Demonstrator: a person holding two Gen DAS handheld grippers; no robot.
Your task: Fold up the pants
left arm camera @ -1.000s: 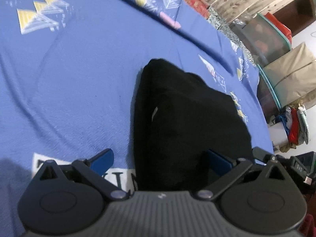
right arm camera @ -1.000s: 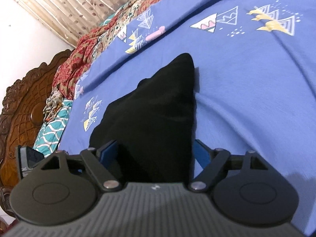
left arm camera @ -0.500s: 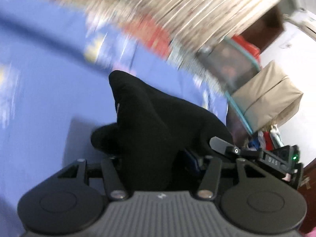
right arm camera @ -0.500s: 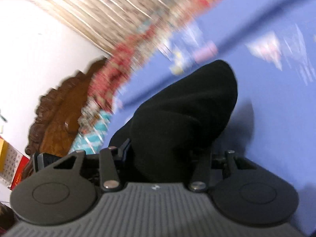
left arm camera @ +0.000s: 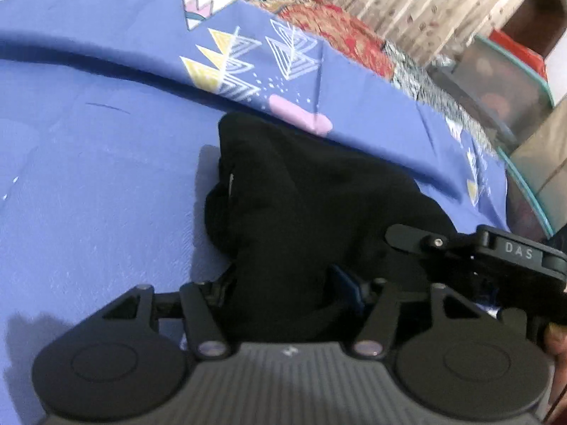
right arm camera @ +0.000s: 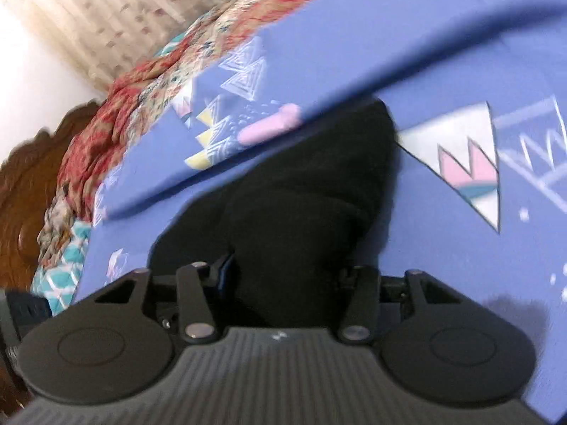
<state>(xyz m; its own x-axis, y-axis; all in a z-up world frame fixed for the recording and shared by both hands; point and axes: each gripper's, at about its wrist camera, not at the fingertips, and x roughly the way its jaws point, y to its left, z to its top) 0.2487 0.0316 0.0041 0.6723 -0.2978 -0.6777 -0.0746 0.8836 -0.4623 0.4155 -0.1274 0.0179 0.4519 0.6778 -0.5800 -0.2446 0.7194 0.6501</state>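
A: What have the grippers got?

B: The left gripper point(left arm camera: 283, 283) has a thick bunch of the black pants point(left arm camera: 301, 205) between its jaws, which are easing apart. The right gripper point(right arm camera: 287, 276) likewise, opening round the same pants point(right arm camera: 304, 194).

A: Where do the pants lie?

B: On the blue patterned bedsheet point(left arm camera: 88, 177). The other gripper's body, seen from the left wrist, reads "DAS" point(left arm camera: 519, 250).

Left gripper point(left arm camera: 283, 283) and right gripper point(right arm camera: 287, 276) angle downward — jaws opening, cloth bunched between.
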